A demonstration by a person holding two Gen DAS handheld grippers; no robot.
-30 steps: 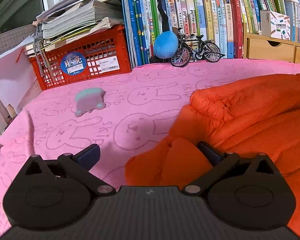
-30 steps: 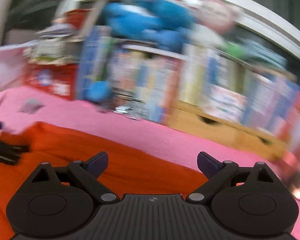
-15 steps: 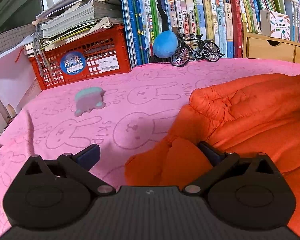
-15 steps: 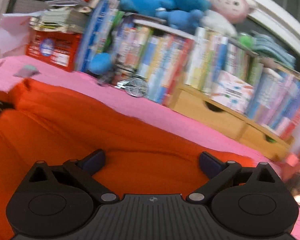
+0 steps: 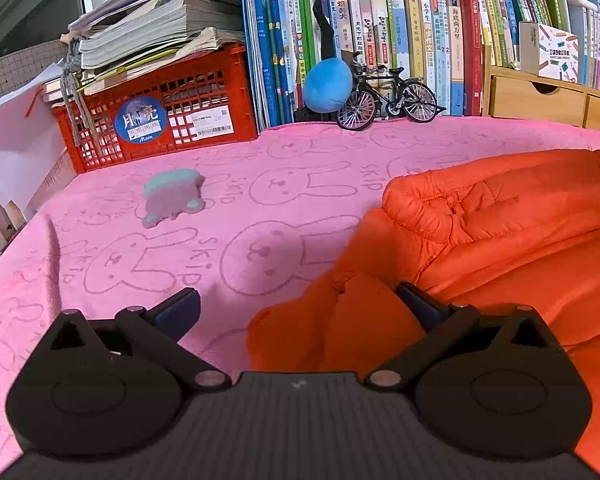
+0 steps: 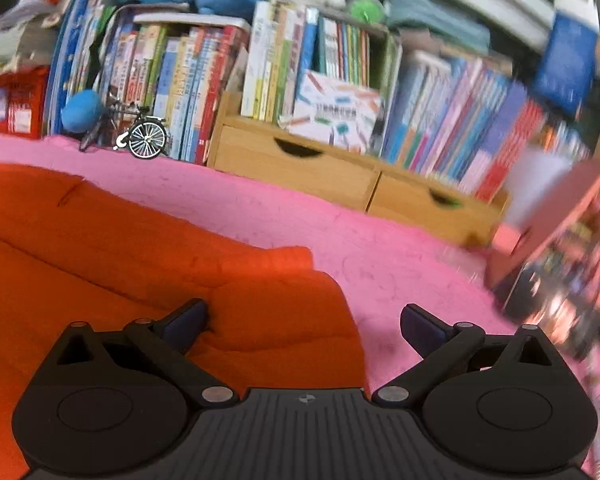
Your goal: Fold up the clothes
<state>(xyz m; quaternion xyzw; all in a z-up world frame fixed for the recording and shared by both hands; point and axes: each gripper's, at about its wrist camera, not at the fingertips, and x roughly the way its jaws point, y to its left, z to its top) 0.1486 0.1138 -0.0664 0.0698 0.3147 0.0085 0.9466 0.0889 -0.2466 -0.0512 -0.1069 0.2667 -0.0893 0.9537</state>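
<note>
A pink blanket (image 5: 284,184) printed with rabbits covers the work surface, and on it lies the task's thing, an orange jacket (image 5: 512,232), puffy and quilted, spread across the right side of the left wrist view and the left and middle of the right wrist view. The jacket looks only partly dealt with: one rolled, bunched part sits on top near its left end, and the body lies broad and rumpled, so most of the folding seems left to do. Behind it, books (image 5: 380,36) line the back, with a red crate (image 5: 160,120) to the left and wooden drawers (image 6: 300,168) to the right. The left gripper (image 5: 298,304) has its jaws spread, and a loose orange corner sits between them without either pad plainly pressing on it. The right gripper (image 6: 304,316) is also spread wide, its jaws straddling the jacket's right edge, one finger over the cloth and the other over bare blanket. Smaller things stand clear of the work: a toy bicycle (image 5: 388,96), a blue ball (image 5: 327,86) beside it, and a small teal plush (image 5: 172,198) lying alone on the blanket.
</note>
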